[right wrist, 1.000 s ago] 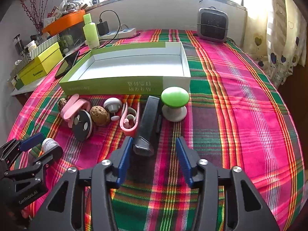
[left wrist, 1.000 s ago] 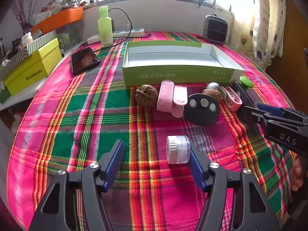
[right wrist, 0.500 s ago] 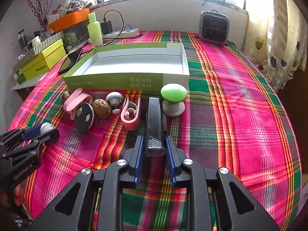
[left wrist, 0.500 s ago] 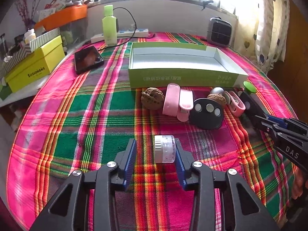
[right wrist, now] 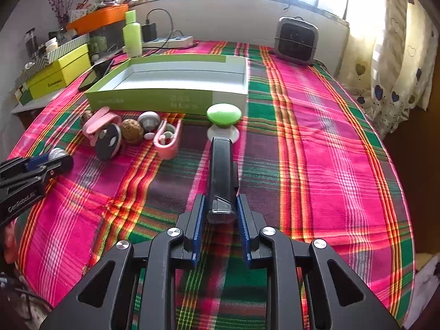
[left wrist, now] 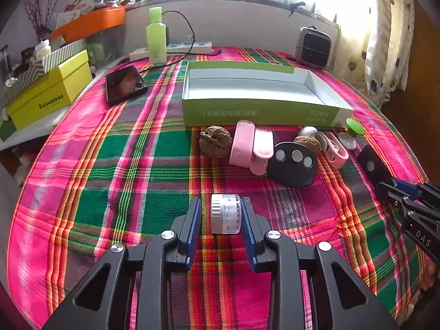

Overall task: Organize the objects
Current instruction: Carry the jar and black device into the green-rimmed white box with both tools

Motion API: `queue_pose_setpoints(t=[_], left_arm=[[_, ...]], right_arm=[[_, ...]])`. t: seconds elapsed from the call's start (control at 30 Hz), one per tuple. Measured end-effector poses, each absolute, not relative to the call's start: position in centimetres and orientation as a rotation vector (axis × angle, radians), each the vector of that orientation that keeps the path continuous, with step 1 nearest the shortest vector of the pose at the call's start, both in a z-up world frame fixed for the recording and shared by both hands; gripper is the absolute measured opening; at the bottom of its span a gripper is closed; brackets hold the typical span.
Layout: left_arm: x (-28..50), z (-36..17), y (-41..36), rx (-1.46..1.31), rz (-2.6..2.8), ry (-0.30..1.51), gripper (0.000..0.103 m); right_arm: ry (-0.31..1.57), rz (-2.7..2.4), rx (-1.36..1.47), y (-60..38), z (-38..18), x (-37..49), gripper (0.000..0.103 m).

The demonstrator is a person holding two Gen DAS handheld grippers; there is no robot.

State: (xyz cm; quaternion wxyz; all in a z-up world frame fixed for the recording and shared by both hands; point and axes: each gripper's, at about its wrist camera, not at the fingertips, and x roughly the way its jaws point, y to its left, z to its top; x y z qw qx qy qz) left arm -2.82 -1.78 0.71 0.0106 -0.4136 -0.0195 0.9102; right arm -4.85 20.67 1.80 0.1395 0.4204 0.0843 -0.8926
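**Both tongs closed on items, box empty**

Left tongs (left wrist: 221,218): blue pads on either side of a small white jar (left wrist: 226,217), which lies on its side on the plaid cloth; right pad touches it, left pad just beside, so a firm clamp cannot be confirmed. Right tongs (right wrist: 220,214): clamped on the near end of a long black device (right wrist: 220,176), its far end pointing at a green-topped knob (right wrist: 224,114). Beyond, in a row on the surface (left wrist: 137,165): walnut (left wrist: 216,144), pink clip (left wrist: 251,145), black disc with three silver dots (left wrist: 293,163), second pink clip (right wrist: 167,137). Behind the row sits an open green box (left wrist: 258,114), interior bare. Phone (left wrist: 125,84) and green bottle (left wrist: 156,38) lie further left.
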Motion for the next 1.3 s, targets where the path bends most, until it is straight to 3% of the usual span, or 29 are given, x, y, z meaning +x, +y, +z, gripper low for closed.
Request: queue_pose_setpoints(t=[0.27,0.5,0.67,1.1,1.17,1.3], left_arm=[[-2.8,0.7,-1.7,-1.292,2.838,-0.068,0.027],[-2.8,0.7,-1.7,-1.290,2.841,-0.064,0.027],[-2.8,0.7,-1.7,-1.291,2.836,-0.067,0.028],[-2.9,0.7,-2.0,-1.283,2.831,-0.081,0.029],[-3.0,0.7,-2.1,-1.287,2.834,-0.089,0.027],[-3.1,0.8,-2.4,-1.294,2.837,-0.097,0.021]], right_arm=[[0.012,-2.536,1.190,21.9,2.5,-5.3,0.026],[0.000,-2.525,1.205,21.1,2.0,-6.2,0.027],[0.037,-2.524,1.219,20.6,1.7,-6.8,0.043],[0.051,-2.554,1.233,20.6,1.6,-7.4,0.042],[0.050,-2.558,1.230,20.7,1.6,-7.4,0.033],[0.044,-2.559,1.225,20.8,1.7,-7.4,0.026]])
